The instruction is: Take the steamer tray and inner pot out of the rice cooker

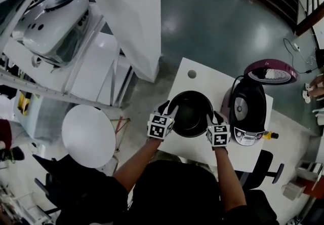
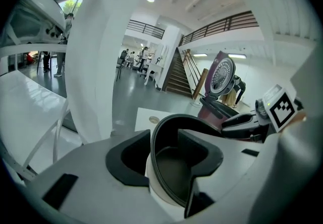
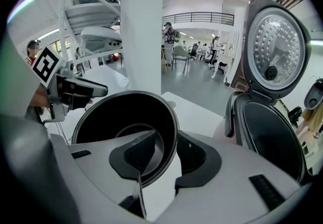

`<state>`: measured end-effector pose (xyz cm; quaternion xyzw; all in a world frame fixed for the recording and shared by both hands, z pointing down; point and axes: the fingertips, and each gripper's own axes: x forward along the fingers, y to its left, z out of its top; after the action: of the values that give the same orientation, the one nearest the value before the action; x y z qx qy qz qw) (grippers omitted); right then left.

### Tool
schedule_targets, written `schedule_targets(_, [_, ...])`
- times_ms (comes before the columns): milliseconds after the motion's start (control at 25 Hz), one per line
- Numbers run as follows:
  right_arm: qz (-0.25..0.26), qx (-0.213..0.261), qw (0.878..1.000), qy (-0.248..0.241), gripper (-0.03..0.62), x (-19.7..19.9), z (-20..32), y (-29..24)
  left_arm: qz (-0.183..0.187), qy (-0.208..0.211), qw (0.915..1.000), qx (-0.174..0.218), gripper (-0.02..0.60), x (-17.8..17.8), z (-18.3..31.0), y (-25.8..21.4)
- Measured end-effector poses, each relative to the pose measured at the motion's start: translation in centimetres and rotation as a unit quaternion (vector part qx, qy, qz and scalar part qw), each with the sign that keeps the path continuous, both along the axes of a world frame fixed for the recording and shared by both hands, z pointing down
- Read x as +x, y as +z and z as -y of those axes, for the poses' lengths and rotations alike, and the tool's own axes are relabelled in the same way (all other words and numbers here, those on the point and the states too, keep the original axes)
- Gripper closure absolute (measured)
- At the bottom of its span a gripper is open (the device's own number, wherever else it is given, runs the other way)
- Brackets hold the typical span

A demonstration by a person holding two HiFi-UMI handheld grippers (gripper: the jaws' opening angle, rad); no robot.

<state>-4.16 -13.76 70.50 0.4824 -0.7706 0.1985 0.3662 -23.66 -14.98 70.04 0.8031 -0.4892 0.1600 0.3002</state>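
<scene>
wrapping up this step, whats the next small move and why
Probably draw both back off the rim: the black round inner pot rests on the white table beside the open black rice cooker, and left gripper and right gripper straddle its rim, jaws apart.

Black shirt, 2 black-white marker cubes

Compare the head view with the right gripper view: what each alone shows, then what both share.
Head view only: the person's forearms, a round white disc at lower left, a silver control panel on the maroon-and-black rice cooker.
Right gripper view only: distant people in the hall, and the right gripper with jaws apart astride the round black inner pot at its rim.
Both: that pot on the white table, the cooker with lid raised, the left gripper.
</scene>
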Motion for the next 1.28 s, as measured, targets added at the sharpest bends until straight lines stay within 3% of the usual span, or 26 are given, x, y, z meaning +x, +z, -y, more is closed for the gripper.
schedule_targets(120, [0.046,0.029,0.998,0.01,0.481,-0.7,-0.7,-2.7,-0.019,-0.006,0.9995,0.024,0.423,0.6,-0.8,-3.0])
schedule_targets(360, [0.137,0.065,0.988,0.005,0.551,-0.7,-4.2,-8.5,-0.047,-0.021,0.9969,0.059,0.425,3.3,-5.5,-7.4])
schedule_targets(560, [0.167,0.101,0.981,0.011,0.582,3.3,-8.5,-12.5,-0.086,0.029,0.9935,0.068,0.485,8.4,-11.0,-9.9])
schedule_targets(720, [0.169,0.113,0.979,0.027,0.586,8.7,-13.5,-14.4,-0.091,0.054,0.9904,0.089,0.528,12.8,-15.5,-12.7])
schedule_targets(920, [0.147,0.128,0.98,0.025,0.591,15.0,-20.2,-15.1,-0.08,0.047,0.989,0.115,0.566,17.0,-20.5,-15.0])
schedule_targets(1280, [0.149,0.165,0.975,0.023,0.592,23.7,-29.7,-16.7,-0.056,0.018,0.9887,0.138,0.571,23.5,-30.6,-16.1])
